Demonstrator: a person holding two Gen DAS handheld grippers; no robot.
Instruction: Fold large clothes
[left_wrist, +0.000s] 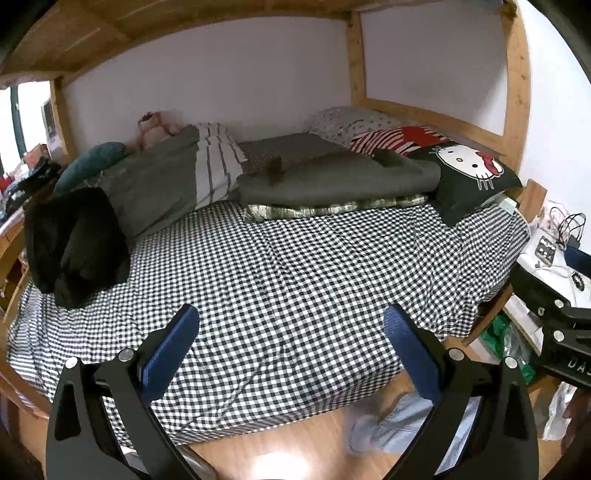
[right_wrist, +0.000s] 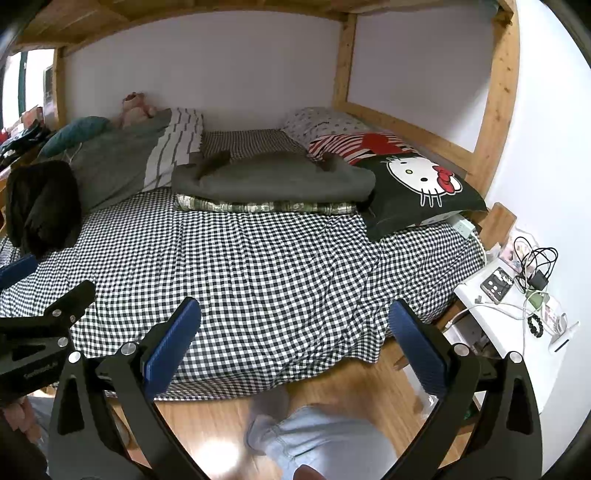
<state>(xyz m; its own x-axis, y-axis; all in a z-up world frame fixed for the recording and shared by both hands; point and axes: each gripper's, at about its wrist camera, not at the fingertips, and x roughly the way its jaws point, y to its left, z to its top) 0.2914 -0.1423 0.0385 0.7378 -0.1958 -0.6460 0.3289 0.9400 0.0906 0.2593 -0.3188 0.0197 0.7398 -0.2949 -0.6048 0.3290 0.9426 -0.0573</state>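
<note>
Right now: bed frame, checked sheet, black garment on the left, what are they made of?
Bed frame: unpainted light wood, grain and knots visible. Checked sheet: thin woven fabric, likely cotton, creasing softly. Black garment: matte, puffy, possibly fleece or padding; texture too dark to tell.

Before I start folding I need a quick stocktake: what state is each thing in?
Left gripper: open, empty, above the bed's near edge.
Right gripper: open, empty.
Black garment: crumpled in a heap, unfolded.
Grey garment: folded, lying on the camouflage one.
Camouflage garment: folded flat.
Checked sheet: spread, wrinkled.
Cat pillow: lying on the bed's right end.
</note>
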